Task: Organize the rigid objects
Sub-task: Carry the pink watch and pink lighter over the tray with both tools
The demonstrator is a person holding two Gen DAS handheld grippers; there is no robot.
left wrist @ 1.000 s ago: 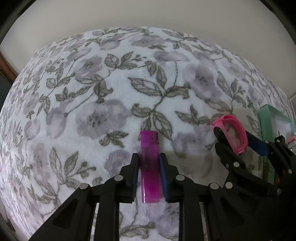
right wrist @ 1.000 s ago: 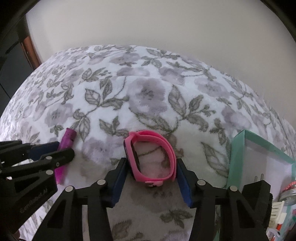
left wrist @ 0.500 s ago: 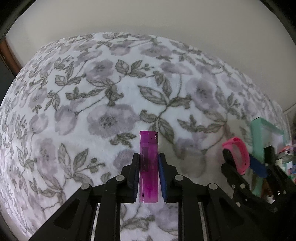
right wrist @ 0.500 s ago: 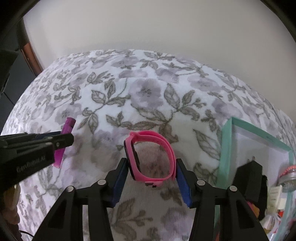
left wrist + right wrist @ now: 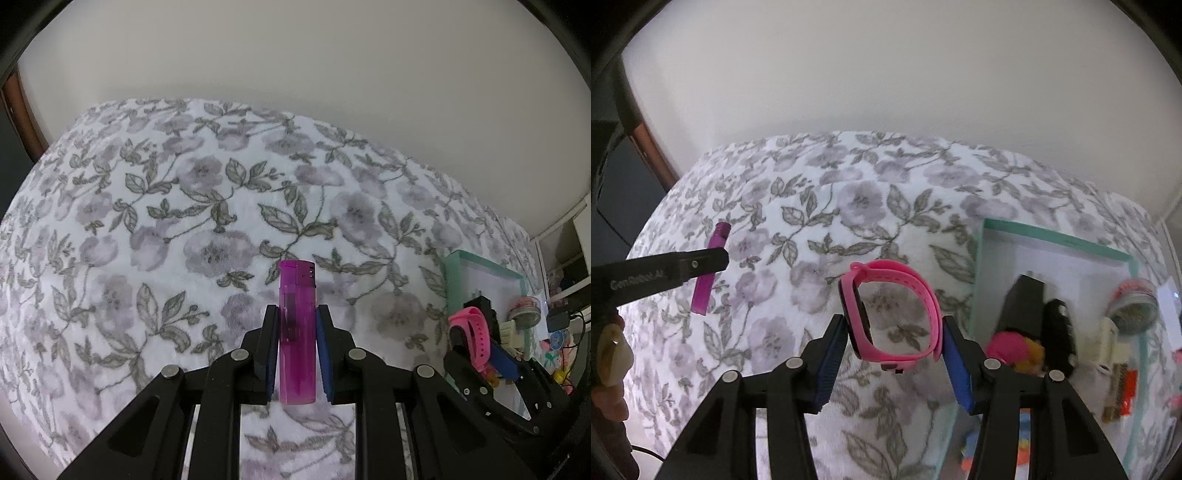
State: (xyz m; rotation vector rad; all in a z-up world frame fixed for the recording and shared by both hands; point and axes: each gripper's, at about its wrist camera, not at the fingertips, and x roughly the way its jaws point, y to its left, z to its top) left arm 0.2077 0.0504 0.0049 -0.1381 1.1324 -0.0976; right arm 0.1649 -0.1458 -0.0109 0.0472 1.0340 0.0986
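While both pieces are lifted off the floral fleece blanket (image 5: 207, 221), neither is in the mint-green open box (image 5: 1052, 240) yet.

I judge the sorting well along: the box, far right on the blanket, already holds a black plug adapter (image 5: 1021, 306), a small round tin (image 5: 1134, 306) and other bits too blurred to name, and what I see left is to set down the two things I carry. My left gripper (image 5: 296, 354) is clenched on the translucent magenta plastic lighter (image 5: 296, 332), jaws narrow, gripping its lower body with the cap end pointing away from me. My right gripper (image 5: 892, 354) has its jaws set wide, pressing the outer sides of the pink silicone wristband (image 5: 923, 291), held over the blanket just beside the box's left wall.
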